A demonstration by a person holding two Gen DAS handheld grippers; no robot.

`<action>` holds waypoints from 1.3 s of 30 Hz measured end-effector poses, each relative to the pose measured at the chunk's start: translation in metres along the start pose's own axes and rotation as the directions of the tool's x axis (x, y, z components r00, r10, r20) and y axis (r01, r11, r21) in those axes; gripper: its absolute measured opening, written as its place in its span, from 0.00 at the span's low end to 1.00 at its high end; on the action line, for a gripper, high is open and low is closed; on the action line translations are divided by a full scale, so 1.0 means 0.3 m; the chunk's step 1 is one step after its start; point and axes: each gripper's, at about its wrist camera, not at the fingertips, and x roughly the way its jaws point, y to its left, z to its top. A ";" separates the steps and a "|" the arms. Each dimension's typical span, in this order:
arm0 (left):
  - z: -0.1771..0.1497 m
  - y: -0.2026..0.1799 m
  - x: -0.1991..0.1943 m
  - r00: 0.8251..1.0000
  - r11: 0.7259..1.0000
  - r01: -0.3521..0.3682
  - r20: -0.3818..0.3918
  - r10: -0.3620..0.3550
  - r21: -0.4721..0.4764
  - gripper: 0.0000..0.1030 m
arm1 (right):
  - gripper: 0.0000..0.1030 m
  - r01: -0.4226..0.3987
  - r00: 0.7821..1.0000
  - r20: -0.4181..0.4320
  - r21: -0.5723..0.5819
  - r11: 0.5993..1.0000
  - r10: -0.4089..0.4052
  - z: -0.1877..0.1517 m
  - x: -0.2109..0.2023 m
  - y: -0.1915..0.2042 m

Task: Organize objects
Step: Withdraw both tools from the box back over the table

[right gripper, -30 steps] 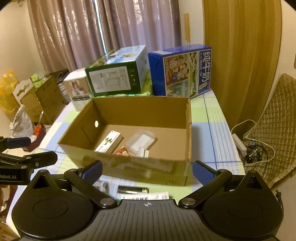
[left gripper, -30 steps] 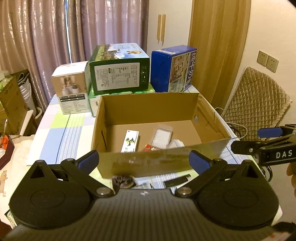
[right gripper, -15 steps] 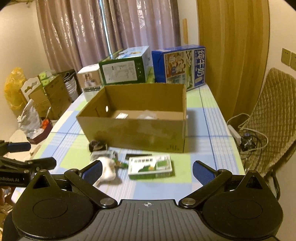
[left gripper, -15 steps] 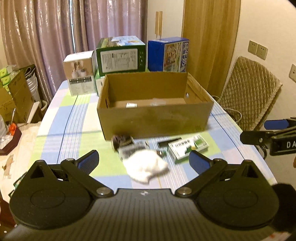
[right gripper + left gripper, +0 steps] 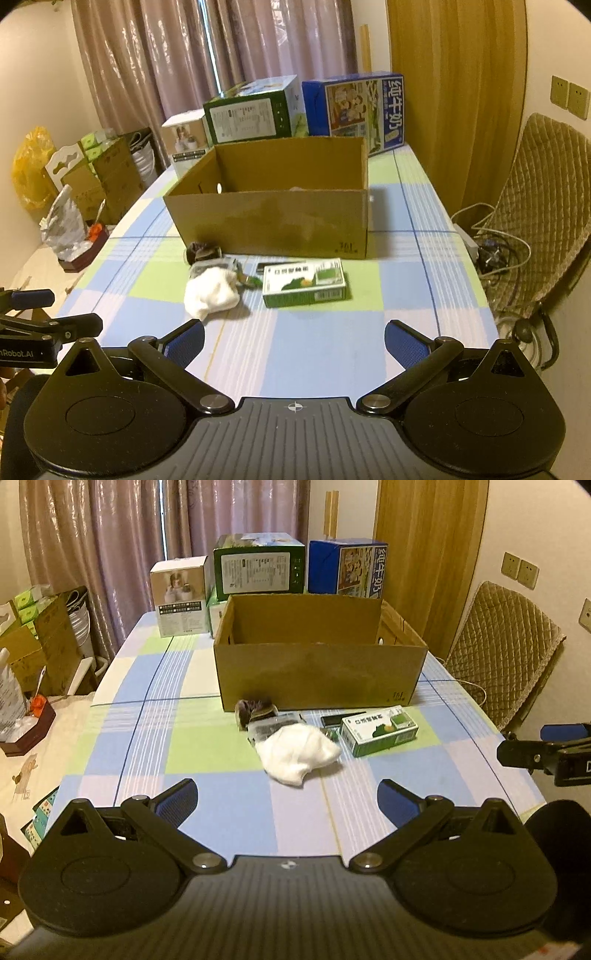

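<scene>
An open cardboard box [image 5: 317,672] [image 5: 273,218] stands mid-table; its inside is hidden from here. In front of it lie a white cloth [image 5: 297,753] [image 5: 212,291], a green-and-white medicine box [image 5: 378,731] [image 5: 304,282], a dark furry item [image 5: 255,708] [image 5: 201,251], a clear packet [image 5: 271,725] and a thin black item [image 5: 334,720]. My left gripper [image 5: 288,799] hangs open above the near table edge, short of the cloth. My right gripper [image 5: 293,339] is open too, nothing between its fingers.
White [image 5: 181,594], green [image 5: 258,570] and blue [image 5: 347,566] cartons line the table's far end behind the box. A quilted chair [image 5: 506,650] and cables [image 5: 495,251] are to the right. Boxes and bags [image 5: 92,177] crowd the floor on the left.
Both grippers have pulled back and lowered away from the cardboard box. The box's inside has dropped out of sight, and the loose items in front of it have come into view.
</scene>
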 end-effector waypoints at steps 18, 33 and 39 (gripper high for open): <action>-0.031 -0.001 0.051 0.999 1.000 0.008 -0.037 -0.009 -0.018 0.99 | 0.98 0.000 0.999 -0.044 0.003 1.000 0.000 -0.047 0.059 0.003; -0.021 0.009 0.170 0.996 1.000 0.008 -0.084 -0.009 -0.021 0.99 | 0.98 -0.006 0.997 -0.074 0.019 1.000 0.008 -0.047 0.157 -0.037; -0.014 0.025 0.245 0.994 1.000 0.008 -0.106 -0.010 -0.018 0.99 | 0.98 -0.006 0.995 -0.101 0.033 0.999 0.010 -0.050 0.223 -0.057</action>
